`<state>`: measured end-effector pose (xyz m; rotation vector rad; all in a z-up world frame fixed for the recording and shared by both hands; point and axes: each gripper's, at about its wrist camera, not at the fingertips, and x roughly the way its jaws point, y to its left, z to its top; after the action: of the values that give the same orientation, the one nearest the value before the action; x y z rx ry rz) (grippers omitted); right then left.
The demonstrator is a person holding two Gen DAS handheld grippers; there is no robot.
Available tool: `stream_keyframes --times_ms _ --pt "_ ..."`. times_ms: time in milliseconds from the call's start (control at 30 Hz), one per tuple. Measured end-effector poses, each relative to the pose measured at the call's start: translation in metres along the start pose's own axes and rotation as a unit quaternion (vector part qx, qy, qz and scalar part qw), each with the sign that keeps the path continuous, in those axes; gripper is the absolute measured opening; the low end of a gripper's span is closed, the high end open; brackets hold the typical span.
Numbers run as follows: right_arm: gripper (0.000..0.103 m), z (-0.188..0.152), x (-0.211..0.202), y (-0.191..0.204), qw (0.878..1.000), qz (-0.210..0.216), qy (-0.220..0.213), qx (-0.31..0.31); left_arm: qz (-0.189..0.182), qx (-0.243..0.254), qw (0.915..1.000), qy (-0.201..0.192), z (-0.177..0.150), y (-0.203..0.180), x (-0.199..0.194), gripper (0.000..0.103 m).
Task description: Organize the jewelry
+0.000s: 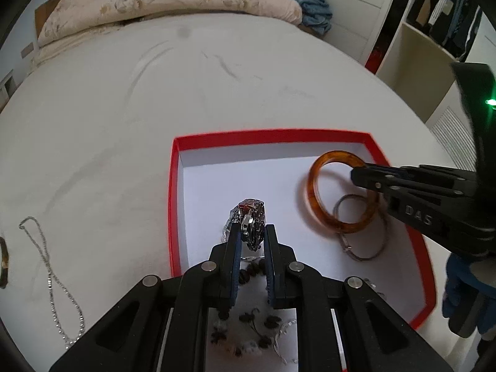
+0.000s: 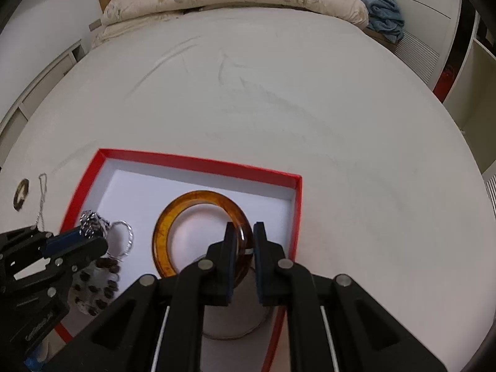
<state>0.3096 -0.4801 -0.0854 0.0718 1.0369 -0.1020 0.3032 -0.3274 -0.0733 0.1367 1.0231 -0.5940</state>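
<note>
Left tongs (image 1: pixel 250 238) clamped on silver watch (image 1: pixel 249 228) over red box (image 1: pixel 269 135). Right tongs (image 2: pixel 243 232) gripped amber bangle (image 2: pixel 198 232) inside box, near bed's front edge.

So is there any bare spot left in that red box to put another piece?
Yes: the white floor along the far wall of the red-rimmed box, beyond the silver metal watch and left of the amber bangle. The near end is crowded with a dark bead bracelet and a thin silver bangle.
</note>
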Motion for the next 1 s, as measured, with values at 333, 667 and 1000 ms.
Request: stream_keyframes --times_ms 333,667,1000 --pt "0.011 -0.010 -0.005 0.008 1.000 -0.017 -0.007 -0.021 0.002 -0.013 0.9999 0.006 -0.002 0.007 0.005 0.022" --pt "0.013 -0.031 -0.083 0.006 0.999 -0.013 -0.047 0.014 -0.007 -0.013 0.9996 -0.025 -0.011 -0.006 -0.064 0.030" --pt "0.035 -0.075 -0.190 0.022 0.994 -0.008 -0.091 0.051 0.018 -0.019 0.9949 -0.098 -0.052 -0.022 -0.202 0.037"
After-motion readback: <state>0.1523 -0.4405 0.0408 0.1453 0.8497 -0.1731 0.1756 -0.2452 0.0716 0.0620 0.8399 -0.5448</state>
